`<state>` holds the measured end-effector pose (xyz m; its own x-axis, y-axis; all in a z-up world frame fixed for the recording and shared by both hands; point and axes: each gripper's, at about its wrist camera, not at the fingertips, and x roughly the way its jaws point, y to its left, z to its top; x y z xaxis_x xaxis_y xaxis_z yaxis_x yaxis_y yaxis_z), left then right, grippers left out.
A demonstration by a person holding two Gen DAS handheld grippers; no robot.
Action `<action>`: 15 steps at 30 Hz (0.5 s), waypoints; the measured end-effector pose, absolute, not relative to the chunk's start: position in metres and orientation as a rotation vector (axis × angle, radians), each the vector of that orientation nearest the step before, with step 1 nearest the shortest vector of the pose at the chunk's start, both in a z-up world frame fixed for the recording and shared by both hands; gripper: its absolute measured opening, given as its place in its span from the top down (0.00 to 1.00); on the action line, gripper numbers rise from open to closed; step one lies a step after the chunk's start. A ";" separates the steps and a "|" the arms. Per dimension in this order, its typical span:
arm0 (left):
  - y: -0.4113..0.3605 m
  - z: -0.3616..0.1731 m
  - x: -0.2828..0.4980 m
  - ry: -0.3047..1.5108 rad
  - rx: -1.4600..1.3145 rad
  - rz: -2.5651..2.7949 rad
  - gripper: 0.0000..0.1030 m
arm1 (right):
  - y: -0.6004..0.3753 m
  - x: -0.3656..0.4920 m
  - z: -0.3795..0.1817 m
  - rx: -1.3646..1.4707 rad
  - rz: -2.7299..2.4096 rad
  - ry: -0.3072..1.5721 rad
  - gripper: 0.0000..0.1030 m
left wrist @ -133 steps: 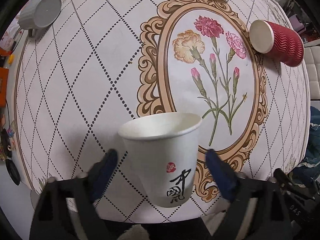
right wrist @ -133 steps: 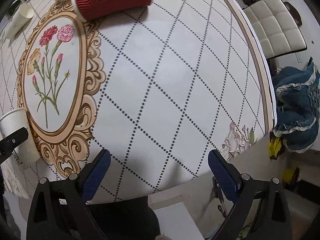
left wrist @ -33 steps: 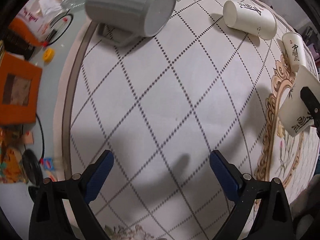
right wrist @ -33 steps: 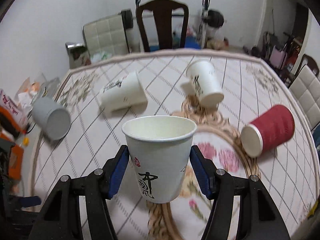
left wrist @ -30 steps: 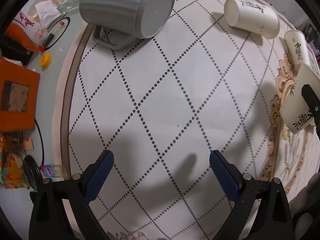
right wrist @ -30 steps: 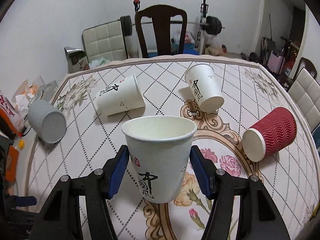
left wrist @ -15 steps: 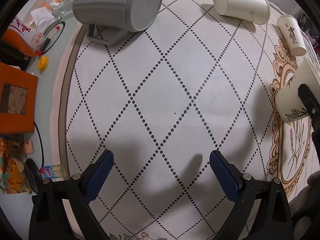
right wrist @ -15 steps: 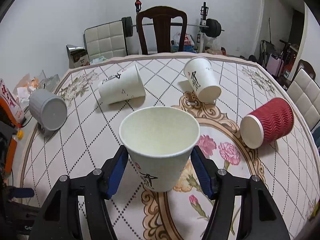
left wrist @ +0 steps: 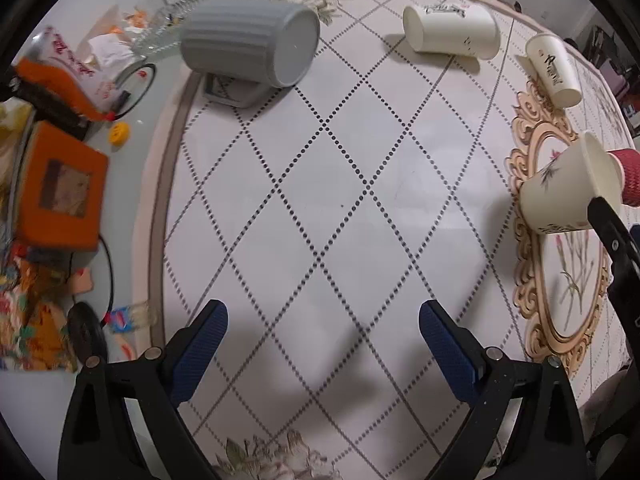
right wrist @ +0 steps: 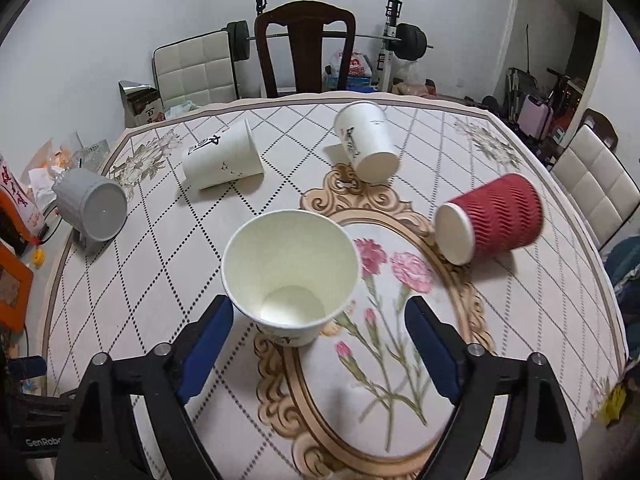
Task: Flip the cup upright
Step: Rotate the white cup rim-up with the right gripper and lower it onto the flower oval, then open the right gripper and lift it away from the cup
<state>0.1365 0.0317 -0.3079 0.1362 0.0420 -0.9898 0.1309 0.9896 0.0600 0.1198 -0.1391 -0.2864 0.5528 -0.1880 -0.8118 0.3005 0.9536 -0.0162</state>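
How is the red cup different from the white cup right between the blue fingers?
The red cup lies on its side on the table; the white cup stands upright with its mouth up. The red cup has a wavy ribbed wall; the white cup is smooth with dark printing near its base. Both look like disposable cups, pale inside.

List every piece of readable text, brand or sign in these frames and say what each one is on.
"GenRobo", cut off at the frame edge: on the black body of the left gripper, seen from the right wrist view.
Black brush calligraphy, not legible: on the lying white paper cup and the second lying white cup.
Red characters, too blurred to read: on the white bag beside the table.
Dark characters, too small to read: on the brown box behind the table.
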 end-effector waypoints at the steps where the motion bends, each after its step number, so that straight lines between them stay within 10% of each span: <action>1: 0.031 -0.300 0.131 1.423 0.142 -0.059 0.05 | -0.140 0.116 -0.282 0.125 -0.293 0.942 0.07; 15: 0.027 -0.167 0.065 1.178 0.129 -0.062 0.05 | -0.152 0.020 -0.136 0.048 -0.321 0.916 0.01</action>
<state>0.0645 0.0270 -0.1665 0.3821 0.0191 -0.9239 0.1162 0.9909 0.0685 0.0199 -0.1518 -0.1359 0.5648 -0.2527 -0.7856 0.2933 0.9513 -0.0951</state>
